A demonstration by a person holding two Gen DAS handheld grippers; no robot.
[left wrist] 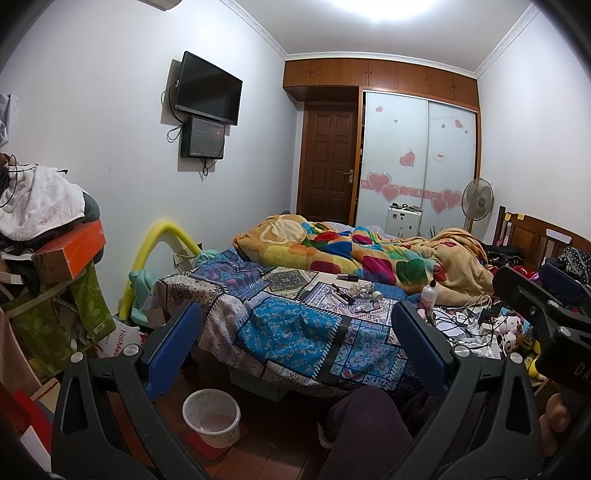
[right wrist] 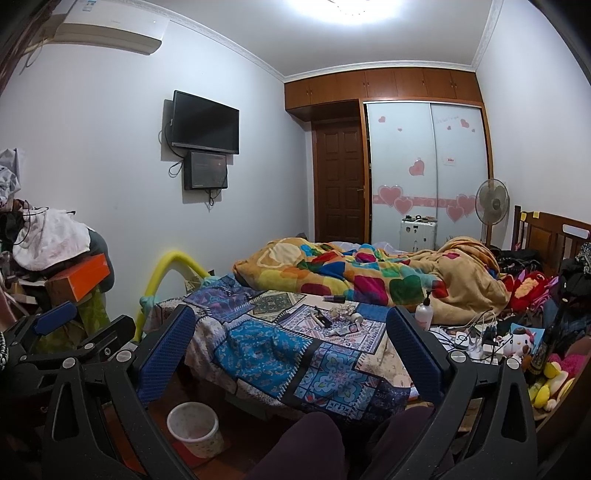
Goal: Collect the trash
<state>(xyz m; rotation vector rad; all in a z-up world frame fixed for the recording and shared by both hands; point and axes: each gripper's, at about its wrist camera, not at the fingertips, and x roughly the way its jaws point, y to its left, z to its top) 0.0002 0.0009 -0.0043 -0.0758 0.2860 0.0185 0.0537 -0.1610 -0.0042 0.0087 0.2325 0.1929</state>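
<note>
Two grippers face one bed (left wrist: pixel 288 325) covered by a patchwork spread, and one white bin (left wrist: pixel 211 417) stands on the floor just beside the bed's near corner. A loose cluster of small items (left wrist: pixel 352 293) lies on the spread; they are too small to count, though one white pump bottle (left wrist: pixel 429 295) stands upright to their right. The left gripper (left wrist: pixel 295 350) is held level, its blue pads spread wide with nothing between them. The right gripper (right wrist: pixel 291 350) is posed the same way, jaws parted and empty. The left view shows the right gripper's black frame at its right edge; the right view shows the left gripper's blue pad at its left edge, and alone shows one air conditioner (right wrist: pixel 110 29) high on the wall.
</note>
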